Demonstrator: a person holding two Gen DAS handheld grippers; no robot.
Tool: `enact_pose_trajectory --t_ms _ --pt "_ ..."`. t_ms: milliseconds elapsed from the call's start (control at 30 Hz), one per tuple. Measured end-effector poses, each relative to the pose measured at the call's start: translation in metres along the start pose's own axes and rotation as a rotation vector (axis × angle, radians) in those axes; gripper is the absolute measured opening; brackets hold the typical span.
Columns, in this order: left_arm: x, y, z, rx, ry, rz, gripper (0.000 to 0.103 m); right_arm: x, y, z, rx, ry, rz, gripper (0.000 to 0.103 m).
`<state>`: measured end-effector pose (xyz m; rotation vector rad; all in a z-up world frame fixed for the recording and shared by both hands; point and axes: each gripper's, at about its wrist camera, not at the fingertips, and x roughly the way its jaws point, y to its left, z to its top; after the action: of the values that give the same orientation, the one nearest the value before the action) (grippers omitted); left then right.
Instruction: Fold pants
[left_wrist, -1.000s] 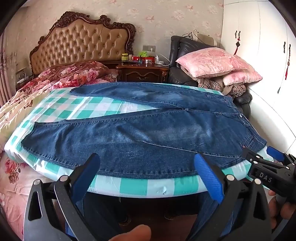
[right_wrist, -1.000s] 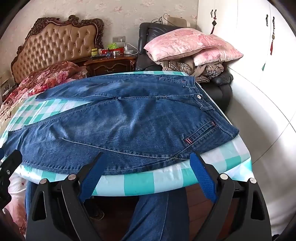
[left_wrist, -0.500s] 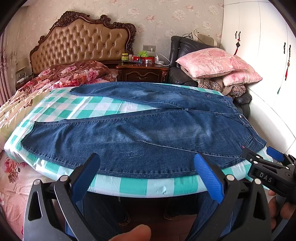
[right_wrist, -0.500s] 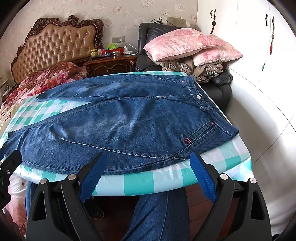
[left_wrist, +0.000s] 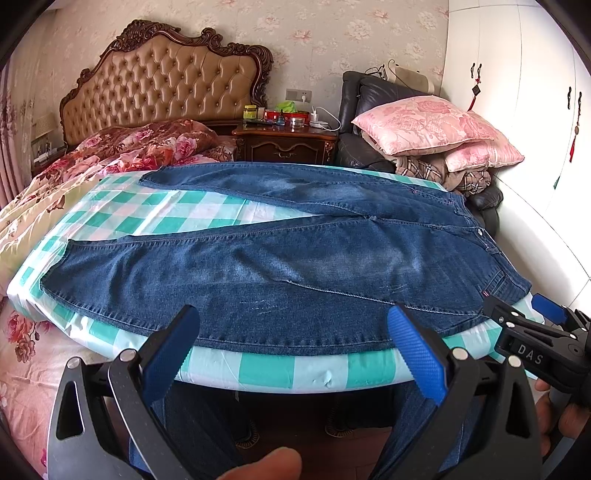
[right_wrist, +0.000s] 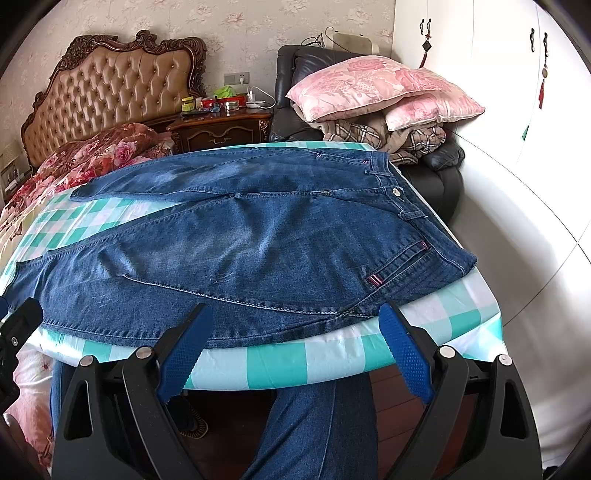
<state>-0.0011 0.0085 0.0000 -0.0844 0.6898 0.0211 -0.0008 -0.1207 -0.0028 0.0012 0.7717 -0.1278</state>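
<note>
Blue jeans lie flat on a table with a teal and white checked cloth, waistband to the right, legs spread apart to the left. The jeans also show in the right wrist view. My left gripper is open and empty, just in front of the near table edge below the near leg. My right gripper is open and empty, in front of the table edge near the hip pocket. The right gripper also shows in the left wrist view.
A bed with a floral quilt and a tufted headboard stands behind left. A nightstand and a black armchair with pink pillows stand behind. White wardrobes are at the right. The person's legs stand under the table edge.
</note>
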Motion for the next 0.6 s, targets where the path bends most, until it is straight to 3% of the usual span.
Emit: enact_pose_trajectory --t_ms 600 --pt "0.0004 0.0005 -0.0004 -0.002 0.0 -0.003 0.102 0.0003 -0.0022 -0.0013 0.001 0.0 -0.001 0.088"
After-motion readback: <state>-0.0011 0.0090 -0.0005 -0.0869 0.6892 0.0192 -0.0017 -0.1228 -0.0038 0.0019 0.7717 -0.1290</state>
